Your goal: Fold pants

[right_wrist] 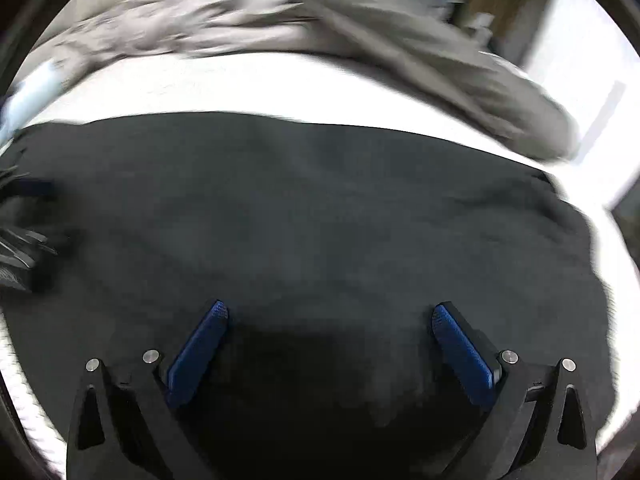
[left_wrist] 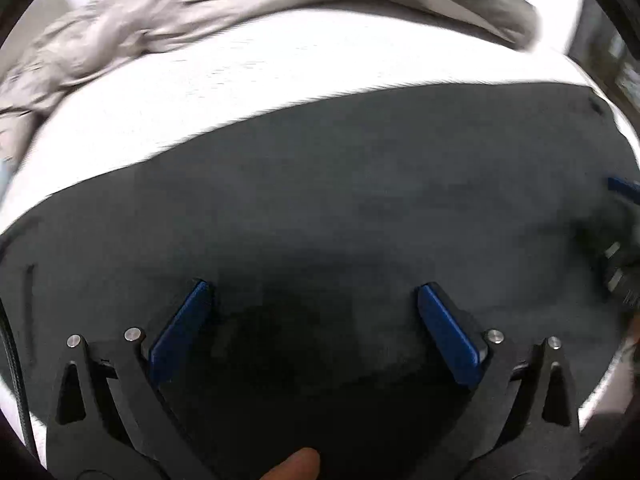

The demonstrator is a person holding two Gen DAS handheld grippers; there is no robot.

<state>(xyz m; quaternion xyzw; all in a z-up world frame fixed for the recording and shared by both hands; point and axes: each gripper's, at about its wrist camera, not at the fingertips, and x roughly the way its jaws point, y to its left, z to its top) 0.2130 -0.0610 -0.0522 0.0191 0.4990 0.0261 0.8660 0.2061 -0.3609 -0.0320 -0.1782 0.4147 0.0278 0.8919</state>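
The dark grey pants (left_wrist: 340, 208) lie flat on a white bed surface (left_wrist: 240, 92) and fill the lower part of both views (right_wrist: 320, 216). My left gripper (left_wrist: 312, 292) is open just above the cloth, its blue pads (left_wrist: 180, 332) spread wide and empty. My right gripper (right_wrist: 330, 312) is open too, hovering over the pants with nothing between its blue pads (right_wrist: 464, 352). The right gripper shows blurred at the right edge of the left wrist view (left_wrist: 620, 264). The left gripper shows blurred at the left edge of the right wrist view (right_wrist: 20, 248).
A rumpled light grey blanket (left_wrist: 160, 28) lies along the far side of the bed, also in the right wrist view (right_wrist: 360, 28). A pale blue item (right_wrist: 28, 92) sits at the far left. Dark furniture (right_wrist: 496, 4) stands beyond the bed.
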